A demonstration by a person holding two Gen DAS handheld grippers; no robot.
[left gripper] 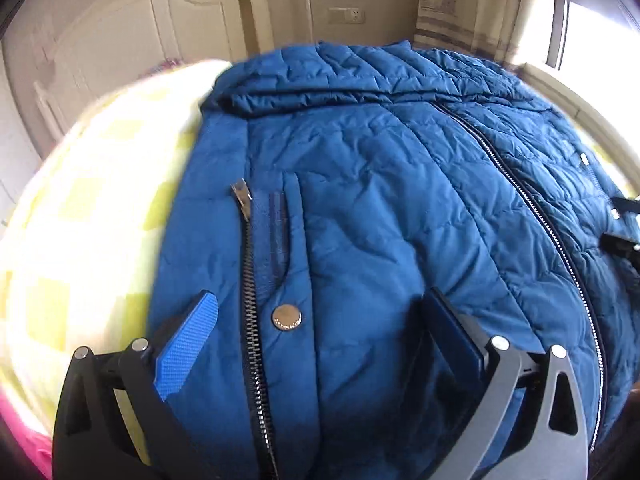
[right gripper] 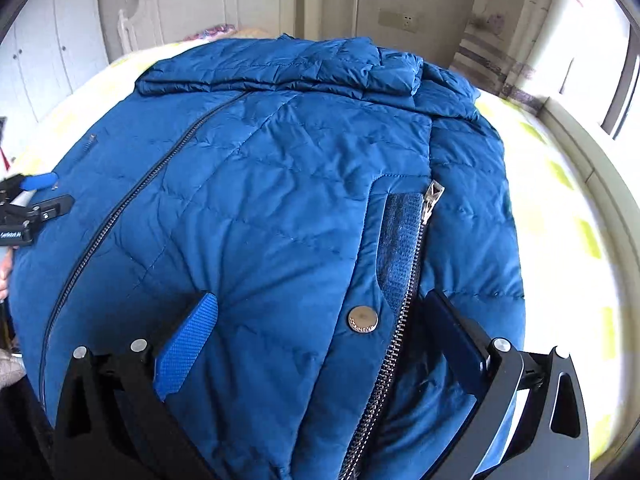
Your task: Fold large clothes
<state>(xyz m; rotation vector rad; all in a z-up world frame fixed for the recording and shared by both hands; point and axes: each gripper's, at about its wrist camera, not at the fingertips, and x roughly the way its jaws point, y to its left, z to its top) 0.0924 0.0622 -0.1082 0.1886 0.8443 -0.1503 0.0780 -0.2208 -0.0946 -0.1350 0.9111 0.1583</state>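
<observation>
- Blue quilted jacket (left gripper: pixel 380 208) is lying spread out on the bed (left gripper: pixel 92 216), front up, covering most of the yellow checked bedding; the main zipper (left gripper: pixel 532 200) is running down its middle and looks closed.
- Left gripper (left gripper: pixel 320 340) is hovering over the jacket's hem with its jaws spread wide, holding nothing. Between them are a snap button (left gripper: pixel 286 319) and a pocket zipper (left gripper: pixel 250 280).
- Right gripper (right gripper: pixel 324 340) is doing the same on the other side of the main zipper: wide open, empty, over the matching snap button (right gripper: pixel 363 319) and pocket zipper (right gripper: pixel 404 300).
- What's worrying me: puffy slippery fabric. If the jaws are closing on just the top layer, I'm guessing the back layer is staying on the bed and the fold is coming out lumpy.
- Pinching on the metal zip teeth or a snap instead of cloth could be making the grip slide off mid-lift.
- The collar end of the jacket is already looking bunched up, so any pull from the hem might be dragging that mess along.
- Room-wise: bare bedding is showing on both sides of the jacket, plenty for folding inward. Beyond the collar end a headboard (right gripper: pixel 192 4) is closing things off, and past the jacket's right side the bed edge and a window ledge (right gripper: pixel 592 152) are sitting near.
</observation>
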